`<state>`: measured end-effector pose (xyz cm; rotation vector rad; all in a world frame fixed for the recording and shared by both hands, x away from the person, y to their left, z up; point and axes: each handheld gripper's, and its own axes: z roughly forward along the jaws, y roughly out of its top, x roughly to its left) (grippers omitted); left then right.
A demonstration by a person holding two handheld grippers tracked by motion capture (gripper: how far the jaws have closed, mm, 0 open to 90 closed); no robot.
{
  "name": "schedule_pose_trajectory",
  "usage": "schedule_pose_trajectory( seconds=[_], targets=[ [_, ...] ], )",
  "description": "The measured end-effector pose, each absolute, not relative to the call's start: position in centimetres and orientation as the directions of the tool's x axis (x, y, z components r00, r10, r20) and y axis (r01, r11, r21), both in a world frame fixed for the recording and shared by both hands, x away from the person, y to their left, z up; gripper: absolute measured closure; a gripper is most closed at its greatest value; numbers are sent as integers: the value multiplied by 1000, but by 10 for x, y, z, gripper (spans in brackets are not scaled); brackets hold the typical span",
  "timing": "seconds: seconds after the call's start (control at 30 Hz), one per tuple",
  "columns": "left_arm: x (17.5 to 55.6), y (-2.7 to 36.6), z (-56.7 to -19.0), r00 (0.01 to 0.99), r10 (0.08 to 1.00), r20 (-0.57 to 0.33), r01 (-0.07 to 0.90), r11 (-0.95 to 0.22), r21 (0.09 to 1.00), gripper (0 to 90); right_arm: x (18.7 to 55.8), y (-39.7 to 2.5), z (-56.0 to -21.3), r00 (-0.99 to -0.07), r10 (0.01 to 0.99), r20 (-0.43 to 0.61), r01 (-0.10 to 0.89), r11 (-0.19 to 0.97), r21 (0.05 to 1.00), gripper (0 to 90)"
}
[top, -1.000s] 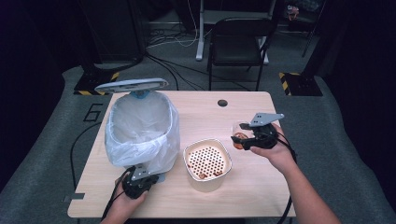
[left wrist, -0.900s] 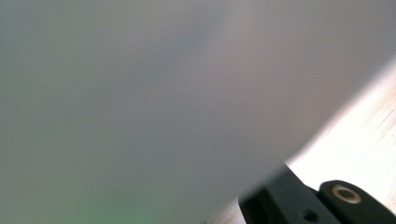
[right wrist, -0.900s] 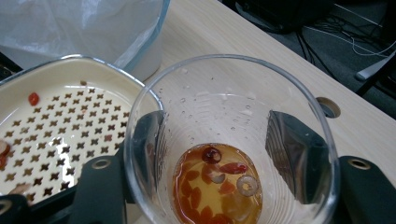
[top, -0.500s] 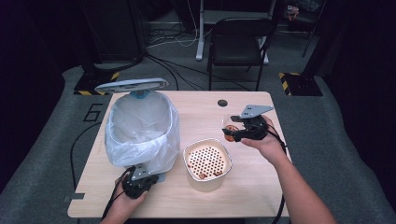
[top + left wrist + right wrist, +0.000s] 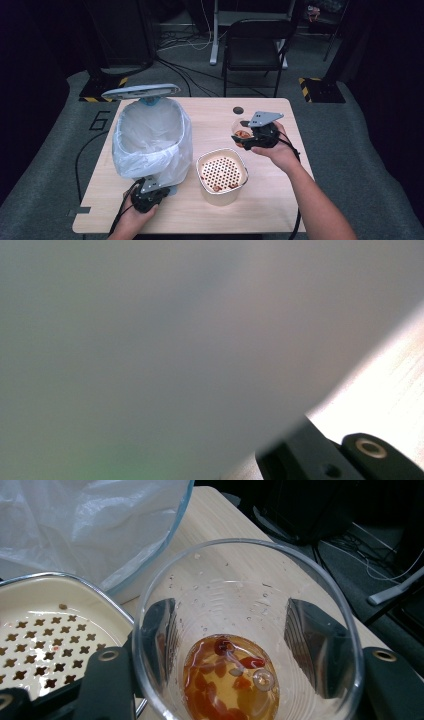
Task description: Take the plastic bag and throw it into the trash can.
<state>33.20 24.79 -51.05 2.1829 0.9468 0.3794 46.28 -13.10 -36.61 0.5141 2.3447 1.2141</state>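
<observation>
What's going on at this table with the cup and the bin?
A person works with a hand-held gripper in each hand. The right hand-held gripper clamps a clear plastic cup holding amber liquid and reddish bits, raised above the wooden table beside a cream strainer pot with a perforated insert. The left hand-held gripper sits at the foot of a bag-lined trash bin whose lid stands open. Nothing is pouring yet.

The black jaws clamp a clear cup [image 5: 247, 630] holding amber liquid with red bits [image 5: 230, 680], above a perforated strainer [image 5: 45, 630] and a bag-lined bin [image 5: 95, 525].
</observation>
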Motion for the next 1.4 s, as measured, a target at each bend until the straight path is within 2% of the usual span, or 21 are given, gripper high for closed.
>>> schedule_pose_trajectory(
  seconds=[0.5,0.57,1.07,1.4],
  targets=[
    [332,248,-511,687,726,-14,515,-474,714,900,443,-111,-359,-839,411,-358,-24,627,778,370],
    [332,248,-511,687,726,-14,515,-474,714,900,437,-107,-356,-826,386,-411,-71,652,755,370],
    [332,248,-511,687,726,-14,515,-474,714,900,414,-90,-353,-756,263,-599,-233,748,621,369],
    [331,246,-512,682,730,-37,517,-446,730,900,399,-83,-349,-704,196,-682,-297,792,534,370]
  ],
)
